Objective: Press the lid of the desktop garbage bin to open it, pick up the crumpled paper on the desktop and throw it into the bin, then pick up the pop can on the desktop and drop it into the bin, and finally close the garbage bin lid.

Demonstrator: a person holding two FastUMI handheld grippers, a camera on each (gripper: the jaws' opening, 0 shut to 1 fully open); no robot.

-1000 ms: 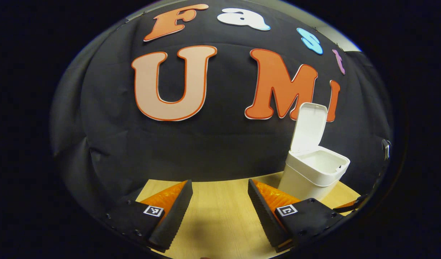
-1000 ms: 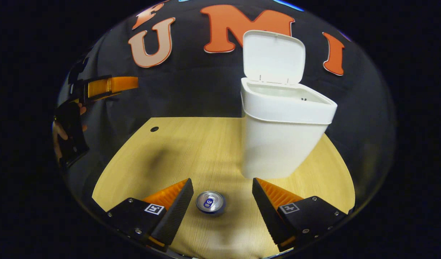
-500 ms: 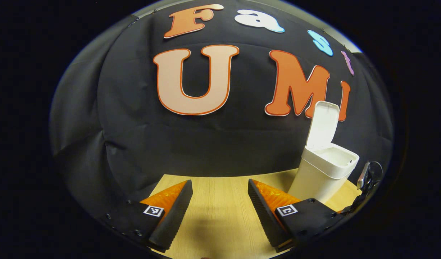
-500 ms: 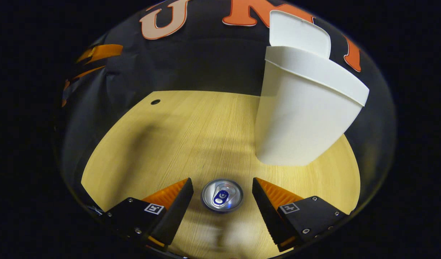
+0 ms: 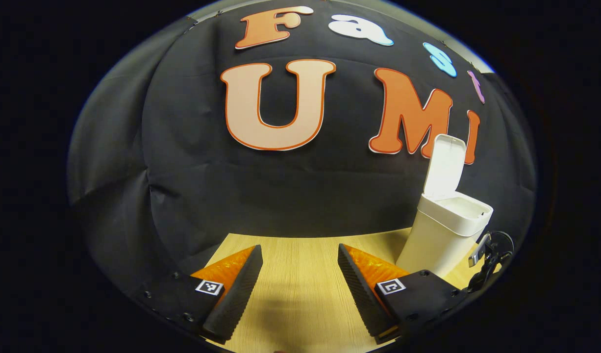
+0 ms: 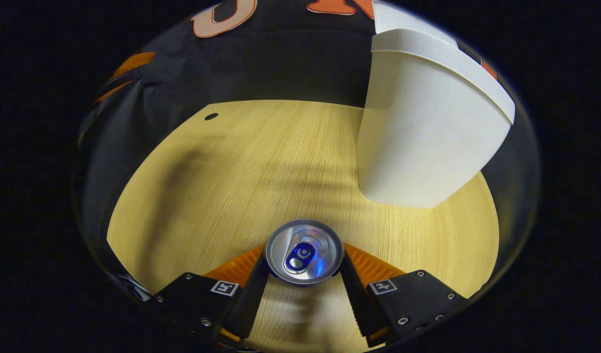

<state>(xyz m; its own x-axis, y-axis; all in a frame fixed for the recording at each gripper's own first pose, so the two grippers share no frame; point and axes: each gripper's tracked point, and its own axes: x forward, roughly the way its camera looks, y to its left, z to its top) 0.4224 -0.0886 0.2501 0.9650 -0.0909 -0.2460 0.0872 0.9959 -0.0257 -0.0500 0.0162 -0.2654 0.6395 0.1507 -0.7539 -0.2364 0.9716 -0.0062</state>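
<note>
The can [image 6: 304,252] is standing upright on the table [image 6: 222,186], seen from above, and is sitting right between the fingers of the right gripper [image 6: 304,267]; both fingers are pressing against its sides, so the right gripper is closing around it at the rim. Ahead and to the right of that gripper the bin [image 6: 423,127] is standing on the table, its wall leaning away in this view, with a strip of bare wood lying between can and bin. The lid [image 6: 403,22] is standing raised behind the bin's rim. Ahead and to the left of the right gripper the table is running wide and bare up to its far edge, where a small dark hole [image 6: 211,116] is sitting near the cloth wall. The left gripper [image 5: 300,279] is hovering above the table with its fingers spread wide and nothing between them. Ahead and to its right the bin [image 5: 447,235] is showing its open mouth, with the lid [image 5: 444,164] standing upright.
</note>
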